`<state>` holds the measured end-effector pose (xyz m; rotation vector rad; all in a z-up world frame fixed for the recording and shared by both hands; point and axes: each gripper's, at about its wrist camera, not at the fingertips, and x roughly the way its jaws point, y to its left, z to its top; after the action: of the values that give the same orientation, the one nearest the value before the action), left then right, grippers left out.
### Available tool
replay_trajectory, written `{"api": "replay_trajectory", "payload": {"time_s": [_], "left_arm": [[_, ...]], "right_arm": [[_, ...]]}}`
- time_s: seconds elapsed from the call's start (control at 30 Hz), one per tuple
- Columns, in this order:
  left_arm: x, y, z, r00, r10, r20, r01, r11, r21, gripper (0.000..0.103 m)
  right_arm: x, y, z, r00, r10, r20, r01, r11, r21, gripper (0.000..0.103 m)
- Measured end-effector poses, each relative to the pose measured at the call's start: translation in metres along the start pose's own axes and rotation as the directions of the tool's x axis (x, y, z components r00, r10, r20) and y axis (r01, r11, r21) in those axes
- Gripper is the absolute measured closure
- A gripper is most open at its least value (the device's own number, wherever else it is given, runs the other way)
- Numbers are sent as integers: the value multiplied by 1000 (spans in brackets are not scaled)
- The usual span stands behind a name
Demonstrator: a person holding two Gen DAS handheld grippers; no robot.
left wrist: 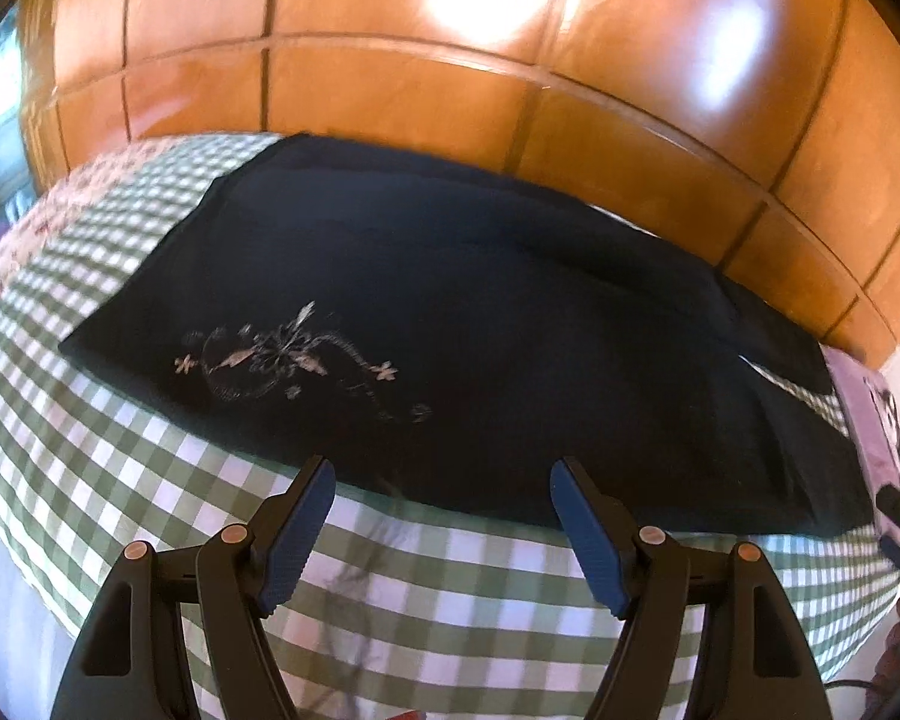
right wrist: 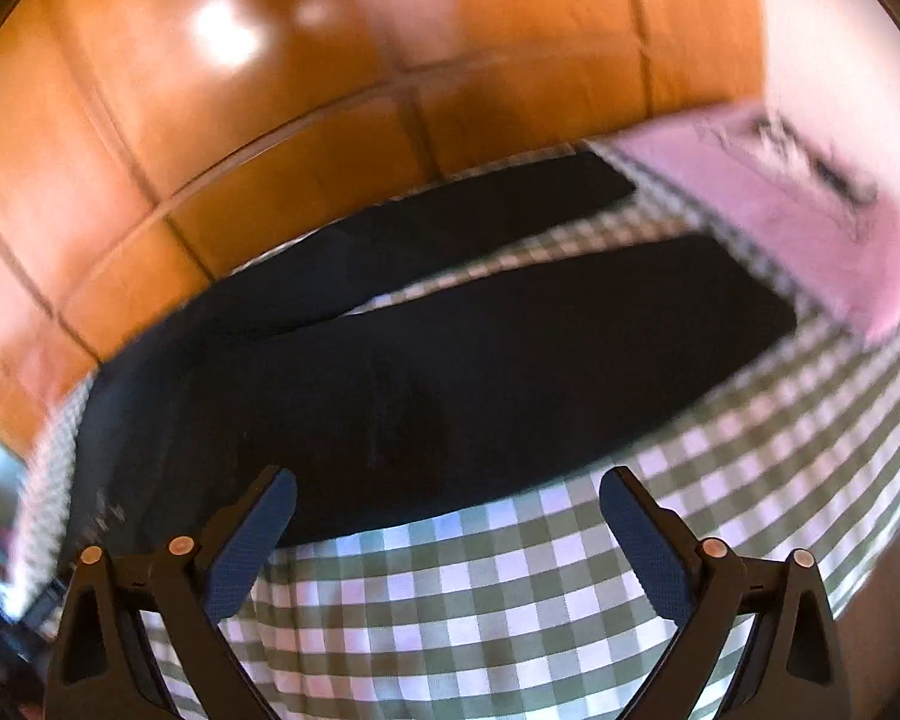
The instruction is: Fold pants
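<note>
Looking over the checked bedspread (left wrist: 426, 588), I am seeing the dark pants (left wrist: 450, 324) lying flat, legs apart. I am bringing the left gripper (left wrist: 443, 483) and right gripper (right wrist: 448, 495) — both spread, holding nothing — toward the near edge; I should be pinching only the hem.

**Gripper hardware, both hands**

Left gripper (left wrist: 442, 471) and right gripper (right wrist: 448, 483): same build. Black plastic arms, forked, with slot cutouts near the base. Blue ribbed pads (left wrist: 297, 534) line the inner finger faces. Round copper-coloured pivot pins (left wrist: 234, 535) sit on each arm, two per side.
</note>
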<state>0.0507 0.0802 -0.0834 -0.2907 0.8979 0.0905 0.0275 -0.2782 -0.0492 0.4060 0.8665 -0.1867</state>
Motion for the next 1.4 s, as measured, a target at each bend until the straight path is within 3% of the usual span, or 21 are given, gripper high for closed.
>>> {"api": "replay_trajectory", "payload": {"time_s": [0.27,0.5,0.77,1.13,1.27,1.4], "left_arm": [[19,51,4,999,20,-25,-24,987,-156,28],[23,87,-3,1000,23,13,-19,958,-288,28],[27,112,-9,996,-18,83,47,927,-371,27],[33,132,-9,976,-138,167,195,898,-395,25],[32,146,-8,961,-189,204,262,860,-439,26],[32,152,-4,959,-180,221,264,854,-449,26]], "right_arm": [[30,-68,2,997,36,-64,-18,965,261,19],[52,-104,-3,984,181,-5,-162,895,416,33],[64,-123,-4,949,279,149,-316,814,488,37],[73,-130,1,935,315,164,-355,815,458,37],[71,-135,-1,921,340,188,-388,793,470,37],[71,-135,1,927,334,173,-376,801,466,37]]}}
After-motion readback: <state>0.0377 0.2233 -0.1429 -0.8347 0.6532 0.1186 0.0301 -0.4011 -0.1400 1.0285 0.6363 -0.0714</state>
